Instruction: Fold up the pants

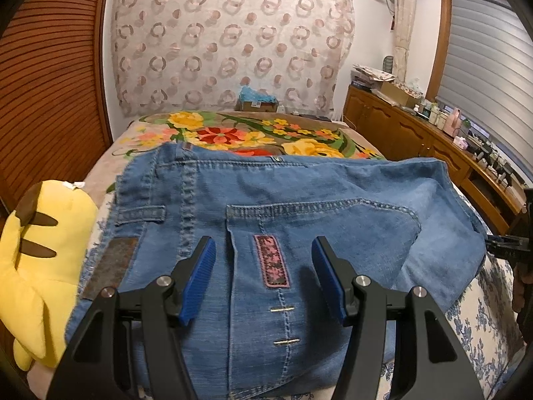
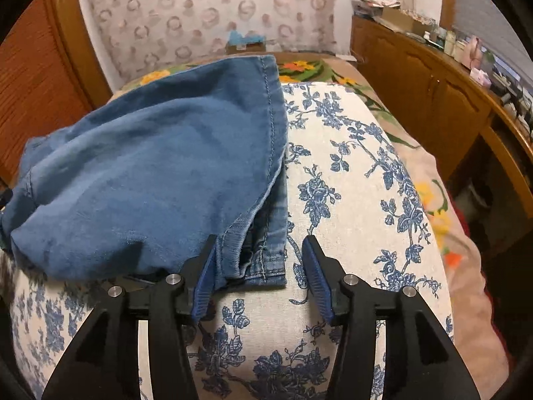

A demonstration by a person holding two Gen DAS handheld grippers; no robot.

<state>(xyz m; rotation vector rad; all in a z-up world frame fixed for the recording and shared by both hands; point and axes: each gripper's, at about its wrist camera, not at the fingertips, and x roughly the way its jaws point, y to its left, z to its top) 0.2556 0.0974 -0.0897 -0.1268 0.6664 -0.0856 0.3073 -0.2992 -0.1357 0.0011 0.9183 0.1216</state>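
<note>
Two grippers: both yours, both with jaws apart and nothing pinched.
Pants: folded denim lying on the blue-flowered cloth over the bed, back pocket and waistband up, one leg laid across the seat.
Left gripper: you hold it over the back pocket, its blue pads either side of the pink patch, not pressing the denim.
Right gripper: its jaws stand apart at the hem corner; the left pad sits against the cuff fabric, the right pad over bare cloth, so you grip nothing.
Step in hand: you seem to have the leg laid over and let go; the fold looks partly done.
Next move: you likely need a fresh grasp on one end of the bundle, both layers together, to carry it across without dragging the lower layer askew.
Beside: a yellow plush toy lies just left of the waistband.
</note>
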